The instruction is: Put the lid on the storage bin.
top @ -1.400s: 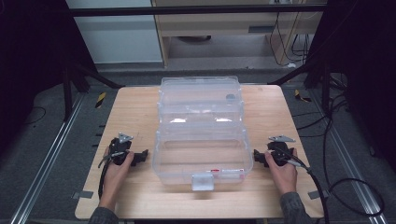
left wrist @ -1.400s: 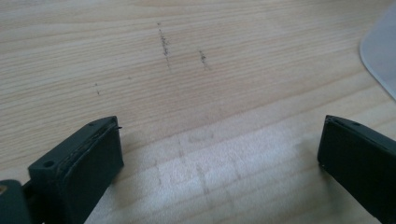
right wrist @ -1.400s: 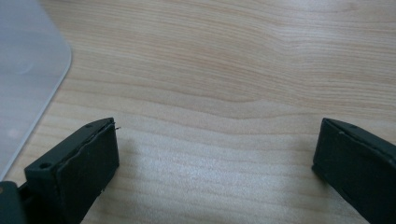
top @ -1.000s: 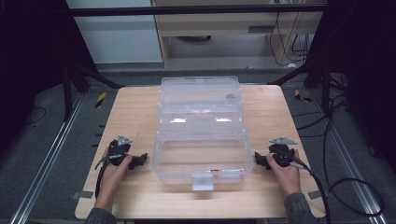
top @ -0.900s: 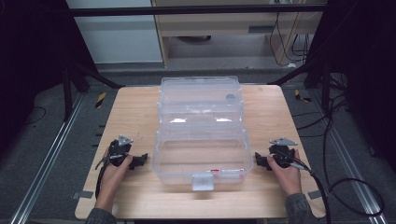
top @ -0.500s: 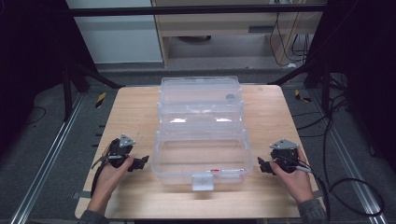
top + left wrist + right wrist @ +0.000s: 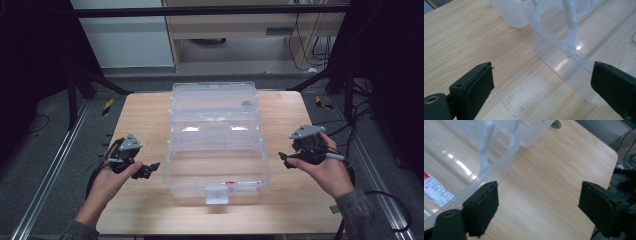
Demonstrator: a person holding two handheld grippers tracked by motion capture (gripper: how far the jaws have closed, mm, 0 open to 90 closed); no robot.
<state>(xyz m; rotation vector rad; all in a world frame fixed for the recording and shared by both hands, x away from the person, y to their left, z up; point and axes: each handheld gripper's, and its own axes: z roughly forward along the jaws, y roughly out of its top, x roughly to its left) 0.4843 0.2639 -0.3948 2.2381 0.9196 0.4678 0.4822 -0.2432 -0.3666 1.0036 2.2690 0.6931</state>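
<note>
Near edge, lower part of the high view: left tongs (image 7: 150, 169) sit lower left, right tongs (image 7: 285, 159) right of centre, one in each hand, both lifted off the counter (image 7: 145, 120). Left tongs wide open with nothing between them; in the left gripper view bare wood and the box's corner lie in the gap. Right tongs also open and empty, jaws have just been closing a little; in the right gripper view nothing sits between the pads. Clear plastic storage box (image 7: 216, 170) sits centre of the frame between the two tongs, apart from both, with its hinged lid (image 7: 215, 102) laid open behind it toward the top. Front wall carries a white label (image 7: 243, 183) with a red mark; print too small to read. White latch (image 7: 217, 195) at front centre. Counter is light wood with free strips left and right of the box. Beyond: grey floor, dark frame posts, pale cabinet upper left, cables upper right.
</note>
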